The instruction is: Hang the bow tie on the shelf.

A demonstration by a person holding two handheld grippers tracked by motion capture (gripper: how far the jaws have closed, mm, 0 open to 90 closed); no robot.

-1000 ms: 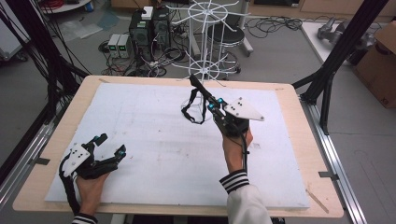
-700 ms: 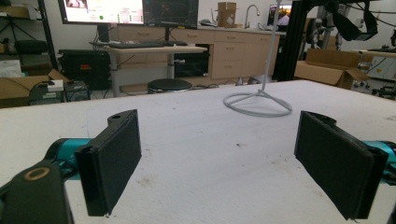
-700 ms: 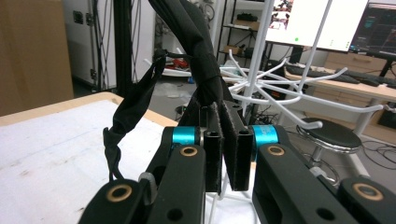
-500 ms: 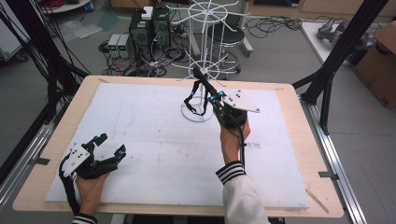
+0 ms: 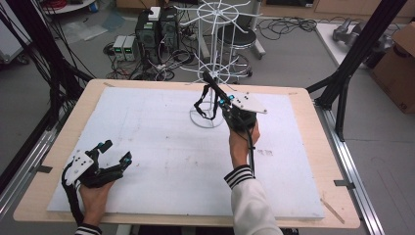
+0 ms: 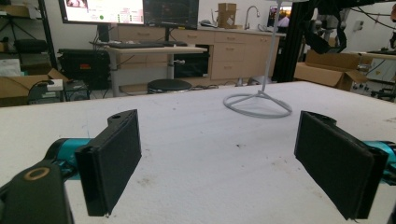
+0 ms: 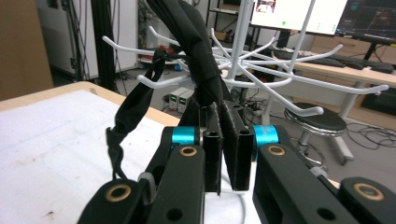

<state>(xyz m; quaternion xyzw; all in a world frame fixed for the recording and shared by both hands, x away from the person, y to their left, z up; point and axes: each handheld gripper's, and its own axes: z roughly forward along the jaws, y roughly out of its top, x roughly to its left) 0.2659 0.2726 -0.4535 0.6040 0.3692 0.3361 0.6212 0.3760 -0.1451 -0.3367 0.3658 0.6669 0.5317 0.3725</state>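
- The left gripper rests on the white foam board at about 7 o'clock of the table, held by the person's left hand; its jaws stand wide apart with nothing between them, and the left gripper view shows the two black pads spread over bare board.
- The right hand, in a striped cuff, comes up from about 5 o'clock and holds the right gripper raised near the table's centre, pointing toward 12 o'clock.
- The right gripper's jaws are clamped on a black strap; in the right gripper view the pads pinch its thick part, and a thinner loop hangs off to the left.
- The strap sits right at the white wire hook stand, whose round base rests on the board toward 12 o'clock; the strap lies among its prongs, though whether it hangs on one I cannot tell.
- Beyond the table, at 12 o'clock, a black stool and cables lie on the floor.
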